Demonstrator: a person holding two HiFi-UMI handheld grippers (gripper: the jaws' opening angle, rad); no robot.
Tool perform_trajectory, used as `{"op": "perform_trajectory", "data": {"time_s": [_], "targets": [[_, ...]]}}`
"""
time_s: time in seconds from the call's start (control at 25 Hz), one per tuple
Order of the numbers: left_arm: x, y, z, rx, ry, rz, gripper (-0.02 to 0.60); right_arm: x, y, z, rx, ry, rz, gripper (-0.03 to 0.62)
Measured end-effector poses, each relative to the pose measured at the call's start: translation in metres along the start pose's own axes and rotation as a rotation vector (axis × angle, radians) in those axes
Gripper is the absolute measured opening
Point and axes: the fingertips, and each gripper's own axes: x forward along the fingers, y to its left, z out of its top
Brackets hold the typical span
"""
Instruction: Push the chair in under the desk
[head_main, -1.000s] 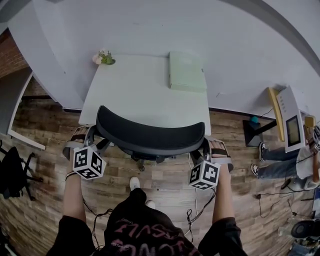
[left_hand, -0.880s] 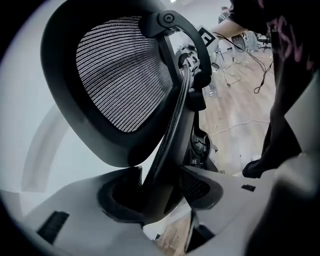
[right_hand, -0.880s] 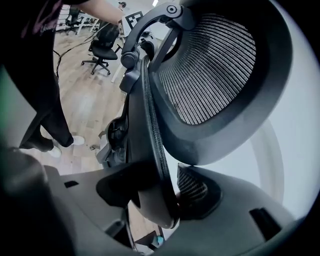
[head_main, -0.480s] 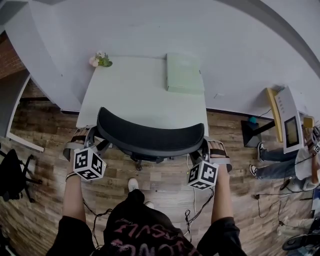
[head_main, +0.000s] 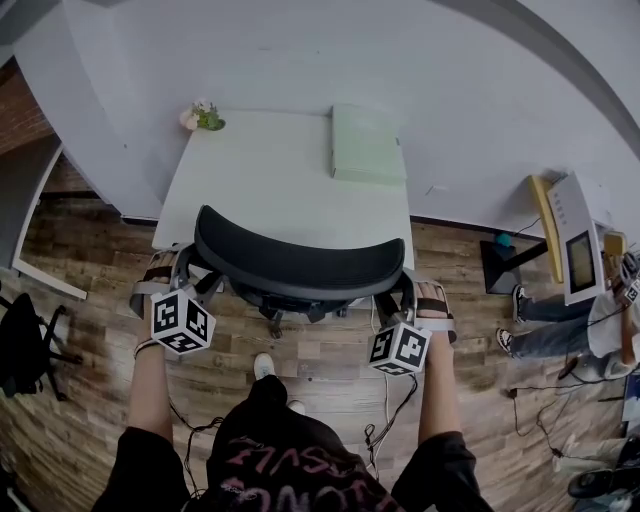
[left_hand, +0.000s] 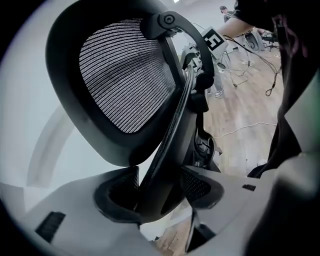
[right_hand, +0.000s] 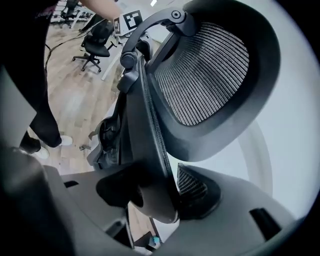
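Head view, centre of frame: the chair (head_main: 300, 265) stands with its curved black backrest across the near edge of the white desk (head_main: 270, 185); its seat is hidden beneath the backrest. The left gripper (left_hand: 160, 192), at the backrest's left end, has its jaws clamped on a black strut of the chair's back frame, with the mesh back filling the upper left of its own view. The right gripper (right_hand: 160, 195), at the backrest's right end, is clamped in the same way on the matching strut. On the desk, a pale green box (head_main: 368, 145) lies at the upper right corner and a small plant (head_main: 205, 117) at the upper left. The floor (head_main: 330, 370) is of wood planks. A second black chair (head_main: 25, 345) stands at the left edge.
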Motion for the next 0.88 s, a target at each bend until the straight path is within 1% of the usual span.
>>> {"op": "perform_trajectory", "data": {"time_s": [0.28,0.44,0.56,0.76,0.88], "targets": [[-0.024,-0.003,0.009,-0.091,-0.047,0.045,0.258,-0.024,-0.004,-0.005,0.061,-0.01,-0.076,0.242],[-0.039,-0.005,0.008,-0.164,-0.072,0.075,0.258,-0.044,-0.006,-0.004,0.145,-0.031,-0.112,0.241],[-0.05,-0.01,0.009,-0.216,-0.09,0.087,0.256,-0.06,-0.006,0.0,0.206,-0.052,-0.147,0.215],[-0.075,-0.016,0.015,-0.332,-0.149,0.13,0.254,-0.087,-0.001,0.005,0.315,-0.088,-0.183,0.193],[-0.092,-0.017,0.018,-0.405,-0.193,0.164,0.241,-0.103,0.003,0.008,0.366,-0.109,-0.205,0.172]]}}
